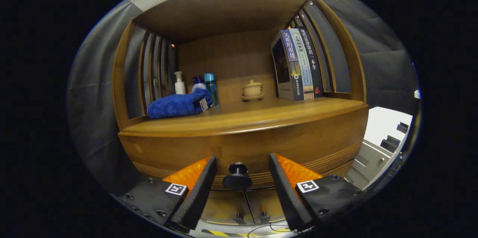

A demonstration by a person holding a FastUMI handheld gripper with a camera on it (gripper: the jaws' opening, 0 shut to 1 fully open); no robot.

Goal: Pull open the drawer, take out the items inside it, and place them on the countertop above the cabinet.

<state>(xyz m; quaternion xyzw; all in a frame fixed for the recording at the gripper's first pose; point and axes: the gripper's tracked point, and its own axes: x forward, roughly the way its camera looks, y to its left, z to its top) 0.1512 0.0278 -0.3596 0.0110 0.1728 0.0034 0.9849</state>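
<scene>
two fingers of the gripper stood apart, level, flanking the round dark knob of the smooth wooden drawer at lower centre.

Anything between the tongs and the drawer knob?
Nothing visible. The knob sits in the gap between the open tongs, neither finger touching it, with the drawer front behind it.

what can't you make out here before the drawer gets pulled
- Drawer contents: gripper view, hidden behind the closed wooden front.
- Tongs to knob: open with the knob between the fingers; how far they sit from it is unclear.
- Bottles: lower parts hidden by the blue towel.
- Lower cabinet doors: mostly blocked by the fingers.
</scene>
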